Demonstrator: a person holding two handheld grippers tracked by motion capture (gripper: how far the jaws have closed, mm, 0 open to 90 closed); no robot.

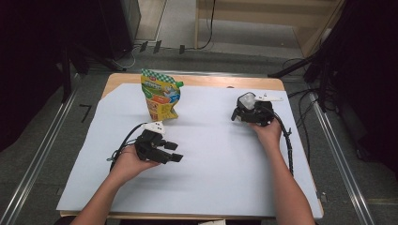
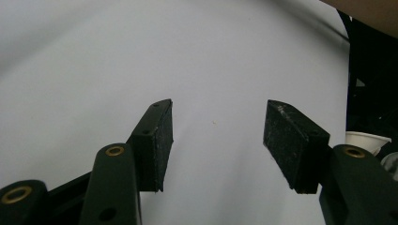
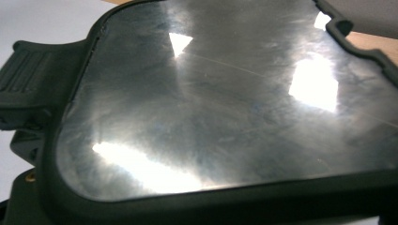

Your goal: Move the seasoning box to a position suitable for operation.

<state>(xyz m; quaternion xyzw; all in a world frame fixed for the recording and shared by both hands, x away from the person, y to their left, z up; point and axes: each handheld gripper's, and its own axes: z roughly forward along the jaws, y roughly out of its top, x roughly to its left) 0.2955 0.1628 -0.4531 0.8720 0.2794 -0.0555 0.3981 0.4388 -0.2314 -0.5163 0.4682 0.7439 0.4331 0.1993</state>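
While your left gripper (image 1: 174, 152) waits near you on the white sheet (image 1: 211, 183), jaws apart and empty, ready to grab, your right gripper (image 1: 248, 105) sits far right, close up against a shiny black-rimmed thing (image 3: 211, 103), so its jaws can't be made out.

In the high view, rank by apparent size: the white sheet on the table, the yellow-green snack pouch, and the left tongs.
1. White sheet, by far the largest.
2. Yellow-green snack pouch standing at the sheet's far side.
3. Left tongs, black, jaws apart: close to the pouch in size and nearer the camera, so this order is unsure.
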